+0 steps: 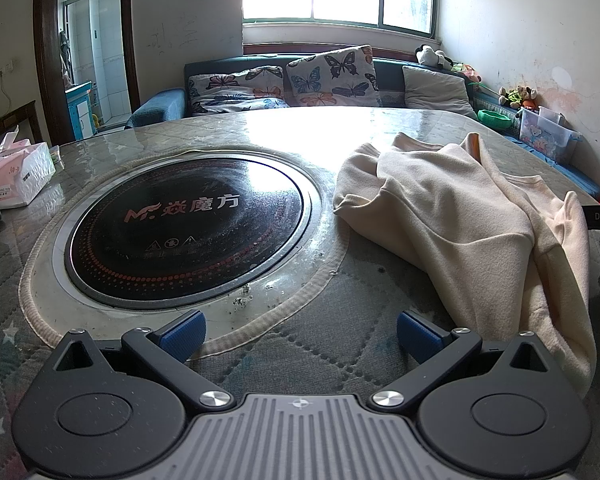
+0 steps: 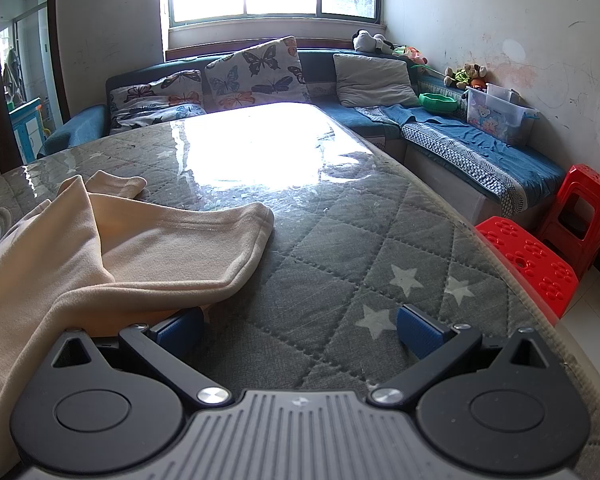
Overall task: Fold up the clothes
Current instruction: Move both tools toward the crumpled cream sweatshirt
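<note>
Both pairs of jaws stand wide apart and hold nothing. The left gripper (image 1: 300, 332) hangs low over the quilted table (image 1: 260, 344), facing the round black cooktop (image 1: 184, 220), with a tissue box (image 1: 18, 178) at the far left. Right of the cooktop lies the cream garment (image 1: 460, 232), rumpled in a loose heap with one sleeve flung out and a fold draped over the near edge. The right gripper (image 2: 300, 332) sits just beside its hem. Judging by that, no neat fold exists; flattening and folding remain.
</note>
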### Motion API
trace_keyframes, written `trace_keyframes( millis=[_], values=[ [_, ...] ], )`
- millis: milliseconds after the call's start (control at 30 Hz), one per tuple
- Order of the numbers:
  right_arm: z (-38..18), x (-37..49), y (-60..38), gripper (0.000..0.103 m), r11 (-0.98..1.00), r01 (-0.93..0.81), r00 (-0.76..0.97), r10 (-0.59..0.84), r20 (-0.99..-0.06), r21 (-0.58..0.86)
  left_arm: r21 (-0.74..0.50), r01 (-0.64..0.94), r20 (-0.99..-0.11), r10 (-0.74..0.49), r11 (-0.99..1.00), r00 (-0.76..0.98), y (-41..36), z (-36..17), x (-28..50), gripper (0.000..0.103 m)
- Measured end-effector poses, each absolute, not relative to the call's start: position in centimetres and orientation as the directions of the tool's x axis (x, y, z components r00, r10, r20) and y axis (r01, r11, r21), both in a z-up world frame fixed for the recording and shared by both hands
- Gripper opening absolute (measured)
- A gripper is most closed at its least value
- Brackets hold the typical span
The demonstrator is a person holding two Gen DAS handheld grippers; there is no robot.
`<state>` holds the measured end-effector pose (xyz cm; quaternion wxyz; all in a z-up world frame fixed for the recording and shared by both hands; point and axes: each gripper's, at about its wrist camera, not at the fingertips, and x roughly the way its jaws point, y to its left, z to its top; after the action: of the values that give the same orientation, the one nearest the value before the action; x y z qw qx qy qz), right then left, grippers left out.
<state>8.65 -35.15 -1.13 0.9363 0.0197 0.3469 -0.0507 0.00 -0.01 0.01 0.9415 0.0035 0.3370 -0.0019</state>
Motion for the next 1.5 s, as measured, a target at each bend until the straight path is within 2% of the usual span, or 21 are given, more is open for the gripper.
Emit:
trace_keyframes(
  millis=[567, 1200, 1500],
  values=[
    [-0.9, 5.6, -34.3, 0.103, 0.999, 0.042, 0.740, -0.026, -0.672, 0.007, 0.016, -0.008, -0.646, 0.016, 1.000, 0.763, -0.3, 0.1, 0.1, 0.103],
    [1.5, -0.2, -31.5, 0.103, 0.993, -0.099, 0.758, 0.115, -0.643, 0.061, 0.015, -0.041, -0.691, 0.040, 0.999, 0.722, -1.6, 0.7, -1.4, 0.103],
    [1.5, -2.3, -30.1, 0.103, 0.987, -0.153, 0.761, 0.145, -0.632, 0.042, 0.006, -0.028, -0.672, 0.024, 1.000, 0.740, -1.8, 1.5, -2.9, 0.103]
  ],
)
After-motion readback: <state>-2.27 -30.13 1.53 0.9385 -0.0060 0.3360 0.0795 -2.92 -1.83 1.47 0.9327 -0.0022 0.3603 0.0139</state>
